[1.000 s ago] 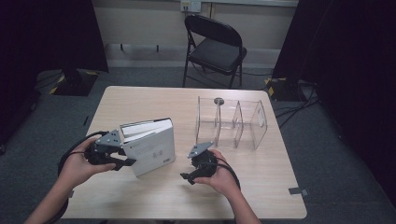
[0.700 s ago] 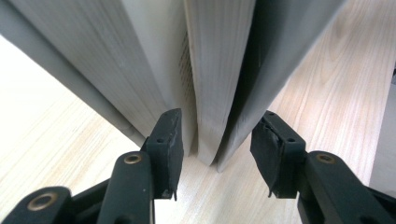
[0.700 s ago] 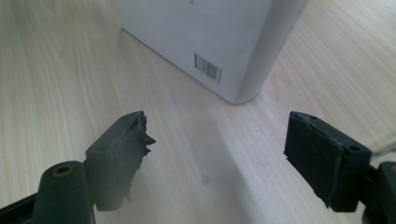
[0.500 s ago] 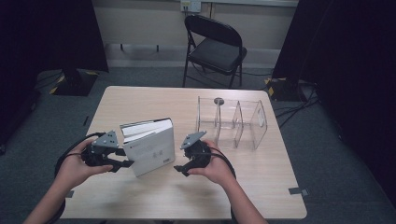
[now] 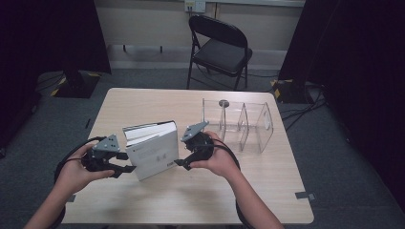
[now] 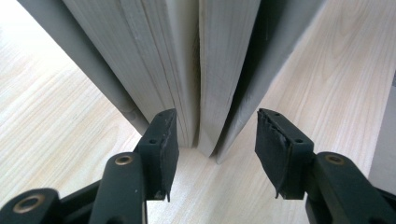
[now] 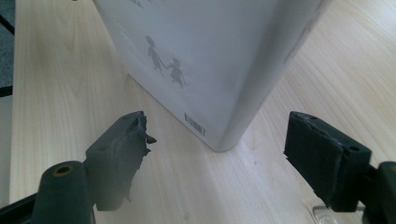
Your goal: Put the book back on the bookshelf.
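Black and dark, the left tool (image 5: 125,162) sits at the page side of a white book (image 5: 155,155). Its jaws have just been opening, and now they stand apart. In the left gripper view the left tool (image 6: 212,140) has its two pads on either side of the book's (image 6: 187,70) bottom corner. One pad (image 6: 163,140) is just beside the pages, and I cannot tell if it touches them. The other pad is clear of the cover. The book is not squeezed.

The right tool (image 5: 183,155) is at the other side of the book, by its spine. Its jaws are wide open with nothing held. In the right gripper view the right tool (image 7: 215,149) points at the book's (image 7: 196,60) spine corner, which is near the jaws but not between the pads. Two small grey figures holding hands and a little barcode are printed on the cover.

The book stands up on the wooden tabletop (image 5: 143,102), a bit left of the middle, with its pages fanned open a little at the left tool's side.

Farther right on the tabletop is a clear plastic rack (image 5: 241,124) with dividers, apart from the book. Behind the tabletop stands a black folding chair (image 5: 217,45) on the grey floor.
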The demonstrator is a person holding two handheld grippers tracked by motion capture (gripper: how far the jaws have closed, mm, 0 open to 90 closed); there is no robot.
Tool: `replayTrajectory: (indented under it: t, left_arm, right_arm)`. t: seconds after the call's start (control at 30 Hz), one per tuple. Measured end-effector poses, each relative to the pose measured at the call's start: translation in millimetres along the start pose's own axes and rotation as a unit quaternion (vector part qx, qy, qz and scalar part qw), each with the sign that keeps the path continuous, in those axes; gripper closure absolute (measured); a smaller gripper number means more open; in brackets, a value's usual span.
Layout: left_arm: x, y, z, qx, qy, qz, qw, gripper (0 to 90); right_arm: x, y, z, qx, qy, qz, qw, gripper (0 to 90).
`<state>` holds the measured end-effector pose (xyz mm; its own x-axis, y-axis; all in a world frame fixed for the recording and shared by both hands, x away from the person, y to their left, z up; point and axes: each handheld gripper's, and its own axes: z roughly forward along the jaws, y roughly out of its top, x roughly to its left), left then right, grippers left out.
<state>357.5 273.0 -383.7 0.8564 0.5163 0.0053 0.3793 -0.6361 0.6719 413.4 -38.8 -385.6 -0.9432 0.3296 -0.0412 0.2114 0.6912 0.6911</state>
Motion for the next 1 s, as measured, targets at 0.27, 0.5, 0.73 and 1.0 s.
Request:
replayTrajectory:
  t: [0.27, 0.5, 0.73, 1.0]
  left_arm:
    - [-0.7, -2.4, 2.5, 0.001, -0.001, -0.005, 1.0, 47.5]
    - [-0.3, -5.5, 3.7, 0.001, -0.003, -0.007, 1.0, 47.2]
    - [0.6, -5.4, 3.5, 0.0, -0.001, -0.009, 1.0, 47.0]
    - [2.1, -5.6, 7.2, -0.009, 0.005, -0.019, 0.9998, 47.5]
  right_arm:
    - [-3.1, 16.2, -6.4, -0.004, -0.001, -0.01, 0.9999, 20.4]
    - [-8.2, 24.5, -9.8, -0.023, 0.01, -0.008, 0.9997, 20.4]
    - [-12.4, 36.4, -4.1, -0.019, 0.012, -0.015, 0.9996, 20.3]
    - [-17.6, 47.9, 2.4, -0.025, 0.019, -0.024, 0.9992, 21.9]
